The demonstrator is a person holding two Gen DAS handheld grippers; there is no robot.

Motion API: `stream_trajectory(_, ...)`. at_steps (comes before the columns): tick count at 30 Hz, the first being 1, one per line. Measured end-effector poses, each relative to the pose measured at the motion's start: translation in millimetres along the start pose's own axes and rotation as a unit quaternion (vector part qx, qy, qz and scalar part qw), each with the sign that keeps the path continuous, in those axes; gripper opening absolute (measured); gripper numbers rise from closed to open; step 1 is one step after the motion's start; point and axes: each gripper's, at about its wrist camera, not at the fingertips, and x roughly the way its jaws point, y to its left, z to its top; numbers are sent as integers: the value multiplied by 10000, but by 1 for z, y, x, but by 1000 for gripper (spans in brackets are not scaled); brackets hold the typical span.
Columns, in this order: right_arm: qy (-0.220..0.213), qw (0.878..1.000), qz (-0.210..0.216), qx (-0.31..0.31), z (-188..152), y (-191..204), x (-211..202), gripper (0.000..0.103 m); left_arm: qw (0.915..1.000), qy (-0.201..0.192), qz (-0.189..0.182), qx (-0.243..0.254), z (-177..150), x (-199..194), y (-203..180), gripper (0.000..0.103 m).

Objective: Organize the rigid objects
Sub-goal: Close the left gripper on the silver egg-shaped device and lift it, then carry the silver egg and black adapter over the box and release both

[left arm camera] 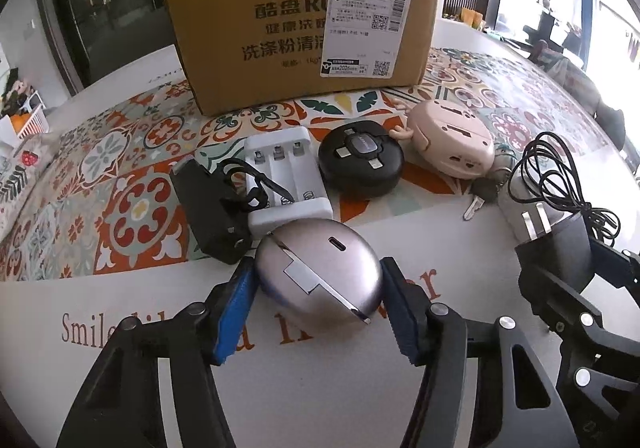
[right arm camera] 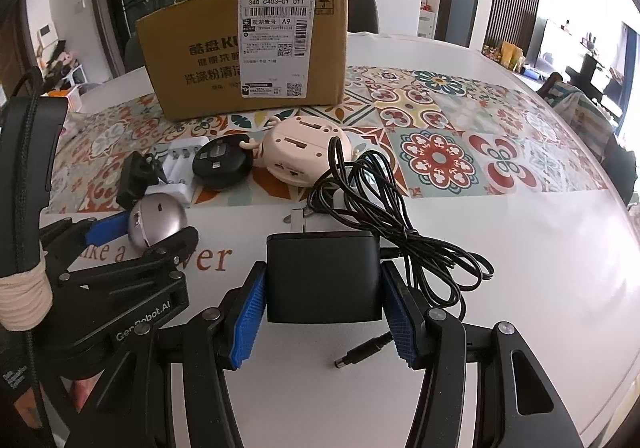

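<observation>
L gripper has its blue pads against both sides of the silver oval case, so it's clamped on it, near edge of the table, just this side of the white battery charger. Grip is across the case's short width, prob. because that's the only span the jaws fit; its long axis runs near-right to far-left on a diagonal, seam and hinge plate facing up, small port facing far toward the cardboard box. Can't tell whether it's lifted or resting on the tabletop. R gripper is closed on the black power adapter, pads flat on its L and R faces, a sensible hold since those sides are parallel and rigid. Adapter's prongs point far, toward the box; its long axis looks roughly near-far but it's almost square, so not sure. Its cable trails loose in a tangle to the far right, barrel plug lying near, by the R pad; likely to drag if lifted. Box stands open-topped at the far side, looks like the drop target. Between it and the grippers: black round hub, pink toy-like gadget, small black block w/ cord, a key beside the pink one.
</observation>
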Motion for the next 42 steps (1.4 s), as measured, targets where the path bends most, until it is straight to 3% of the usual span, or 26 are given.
stream_trajectory(16,-181,9996,102,-196,15,8,-31,55,9997,-122,16,-232,5,-43,14,60)
stream_trajectory(28,-618,9969,258,-414,45,10,-68,55,9972,-593,241,-392,32,-98,21,60)
stream_trajectory(42,-1285,9885,501,-617,95,15,-108,55,9886,-1299,538,-545,75,-157,31,60)
